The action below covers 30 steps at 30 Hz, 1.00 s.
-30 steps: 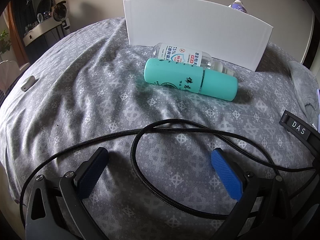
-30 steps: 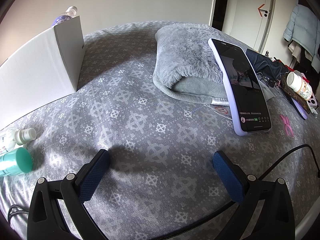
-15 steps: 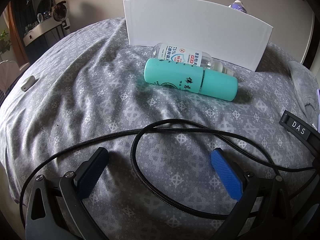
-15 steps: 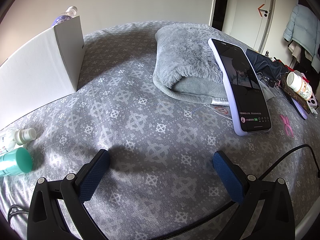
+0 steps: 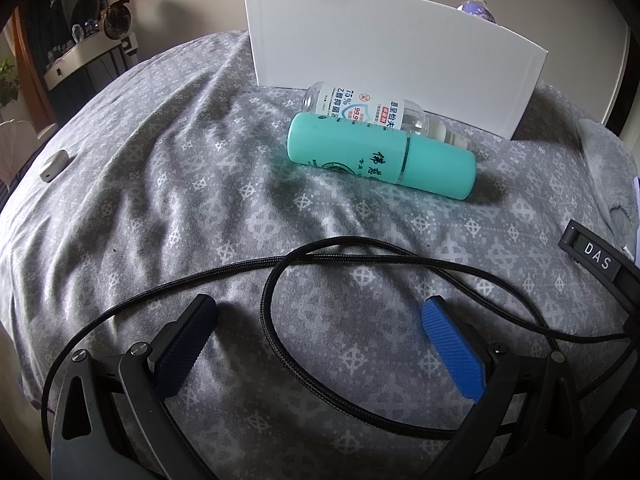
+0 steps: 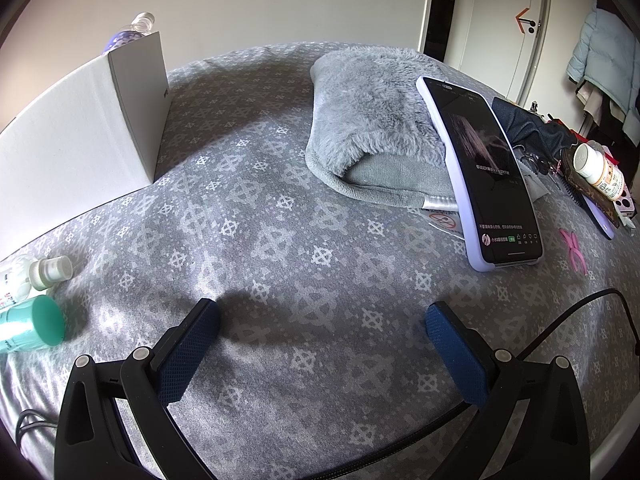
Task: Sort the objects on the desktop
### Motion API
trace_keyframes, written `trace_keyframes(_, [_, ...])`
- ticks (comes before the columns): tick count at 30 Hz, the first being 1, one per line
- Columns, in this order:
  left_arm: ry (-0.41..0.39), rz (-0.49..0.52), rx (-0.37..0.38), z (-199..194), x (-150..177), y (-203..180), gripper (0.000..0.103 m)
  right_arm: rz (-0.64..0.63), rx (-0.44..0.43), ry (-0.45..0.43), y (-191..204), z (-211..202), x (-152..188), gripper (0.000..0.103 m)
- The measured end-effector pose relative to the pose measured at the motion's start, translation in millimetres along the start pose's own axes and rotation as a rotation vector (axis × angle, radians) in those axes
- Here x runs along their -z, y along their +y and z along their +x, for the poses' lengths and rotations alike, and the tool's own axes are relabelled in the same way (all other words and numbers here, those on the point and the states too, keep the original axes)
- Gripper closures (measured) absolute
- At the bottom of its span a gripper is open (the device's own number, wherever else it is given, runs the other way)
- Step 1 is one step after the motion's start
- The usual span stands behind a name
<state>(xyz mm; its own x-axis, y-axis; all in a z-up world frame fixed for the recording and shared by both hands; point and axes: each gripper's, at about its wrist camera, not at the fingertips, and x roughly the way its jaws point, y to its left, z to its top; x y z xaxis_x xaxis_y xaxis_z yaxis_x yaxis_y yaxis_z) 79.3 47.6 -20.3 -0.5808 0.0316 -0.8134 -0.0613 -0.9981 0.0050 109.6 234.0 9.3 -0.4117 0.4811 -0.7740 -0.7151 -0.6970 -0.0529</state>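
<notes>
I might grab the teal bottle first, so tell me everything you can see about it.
The teal bottle is an opaque, smooth, plastic-looking cylinder with a seam ringing it partway along and printed characters plus a round emblem on its side. It lies on its side on the grey patterned cloth, lengthwise against a clear labelled bottle behind it, in front of the white box. Neither gripper touches it.

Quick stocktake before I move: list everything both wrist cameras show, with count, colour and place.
Teal bottle: 1, lying before the box.
Clear labelled bottle: 1, white cap, lying between teal bottle and box.
White box: 1, upright at back.
Purple-topped bottle: 1, behind box.
Phone: 1, lilac case, leaning on the pouch.
Fluffy pouch: 1, grey.
Pill bottle: 1, white, far right.
Pink clip: 1, right of phone.
Black cable: 1, looped near left tongs.
Left tongs: open.
Right tongs: open.
</notes>
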Motion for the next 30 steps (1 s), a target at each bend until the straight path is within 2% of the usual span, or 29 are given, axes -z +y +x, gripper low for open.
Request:
trace_keyframes(17, [0.023,-0.021,0.027,-7,-3,5,0.0,0.0,0.0,0.0,1,-1,0,0.0])
trace_keyframes(24, [-0.078,-0.051,0.057,-30,-4,9,0.0,0.0,0.0,0.0,0,0,0,0.0])
trace_keyframes(30, [-0.168,-0.079,0.042,-50,-8,17,0.0,0.0,0.0,0.0,0,0,0,0.0])
